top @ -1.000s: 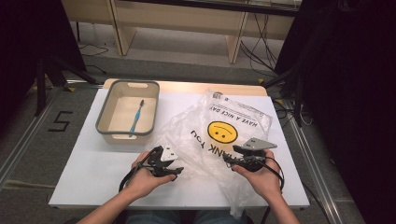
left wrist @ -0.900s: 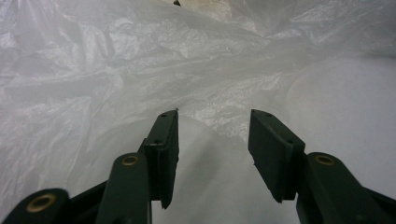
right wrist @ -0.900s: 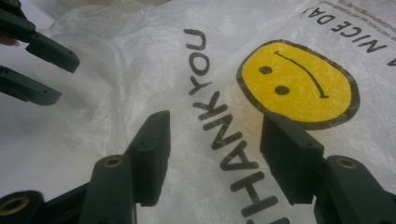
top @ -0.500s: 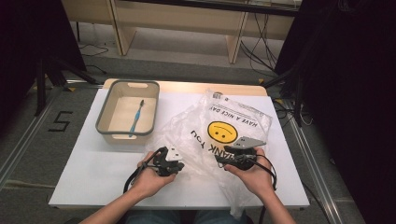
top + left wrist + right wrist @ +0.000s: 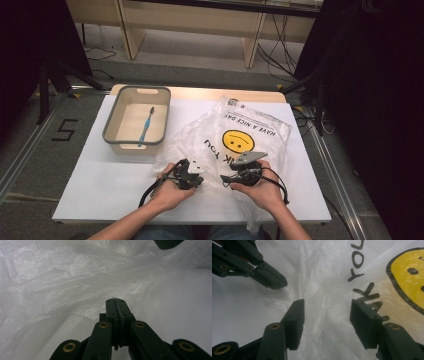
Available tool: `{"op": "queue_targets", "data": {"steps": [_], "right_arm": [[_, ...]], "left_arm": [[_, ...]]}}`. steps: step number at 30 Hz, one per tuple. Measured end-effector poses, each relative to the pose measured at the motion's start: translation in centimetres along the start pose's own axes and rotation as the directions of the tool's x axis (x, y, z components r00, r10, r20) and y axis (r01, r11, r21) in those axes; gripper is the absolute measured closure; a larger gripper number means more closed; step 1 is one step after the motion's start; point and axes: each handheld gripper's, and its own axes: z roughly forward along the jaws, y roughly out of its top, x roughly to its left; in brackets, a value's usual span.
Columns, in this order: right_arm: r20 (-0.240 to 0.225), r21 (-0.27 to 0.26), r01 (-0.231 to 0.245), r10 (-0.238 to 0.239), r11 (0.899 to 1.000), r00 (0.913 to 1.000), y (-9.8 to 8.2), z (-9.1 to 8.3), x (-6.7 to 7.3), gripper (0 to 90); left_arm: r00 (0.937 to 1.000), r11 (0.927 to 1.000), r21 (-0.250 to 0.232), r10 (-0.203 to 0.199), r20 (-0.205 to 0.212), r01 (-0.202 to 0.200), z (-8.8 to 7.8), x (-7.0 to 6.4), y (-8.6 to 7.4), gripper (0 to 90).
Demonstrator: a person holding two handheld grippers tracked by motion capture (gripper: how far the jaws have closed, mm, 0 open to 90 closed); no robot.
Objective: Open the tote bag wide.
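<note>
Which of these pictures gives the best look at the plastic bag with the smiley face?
The high view: it shows the whole bag spread on the table, smiley and lettering included. The right gripper view shows part of the smiley and some letters close up. The left gripper view shows plain crinkled film.

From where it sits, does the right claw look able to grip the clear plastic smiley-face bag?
Probably yes. The right claw stands open just over the clear plastic smiley-face bag, with crumpled film between its jaws and nothing blocking; the shut left claw sits off to one side.

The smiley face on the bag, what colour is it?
Yellow with black outline; the smiley face on the bag shows best in the high view.
</note>
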Motion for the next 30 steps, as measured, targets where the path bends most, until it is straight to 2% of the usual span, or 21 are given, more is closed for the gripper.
{"op": "queue_targets", "data": {"steps": [9,20,28,30], "right_arm": [[-0.016,0.032,0.015,-0.015,0.999,0.9998,-0.1,0.8,0.3,44.9],[-0.024,0.068,0.025,-0.023,0.997,0.9995,-0.3,1.7,0.5,45.4],[-0.005,0.11,0.039,-0.039,0.993,0.9992,-0.5,2.3,0.3,51.5],[-0.002,0.113,0.022,-0.022,0.993,0.9998,-0.5,2.3,0.2,54.7]], "left_arm": [[0.9999,0.9999,0.009,0.011,-0.003,-0.011,0.3,-0.1,-0.1,89.3],[1.0,1.0,0.005,-0.003,0.003,0.003,0.6,0.0,-0.1,89.4],[1.0,1.0,0.005,0.008,-0.002,-0.008,0.6,-0.1,-0.2,89.4],[1.0,0.9999,0.004,0.009,-0.002,-0.009,0.6,-0.1,-0.2,89.4]]}}
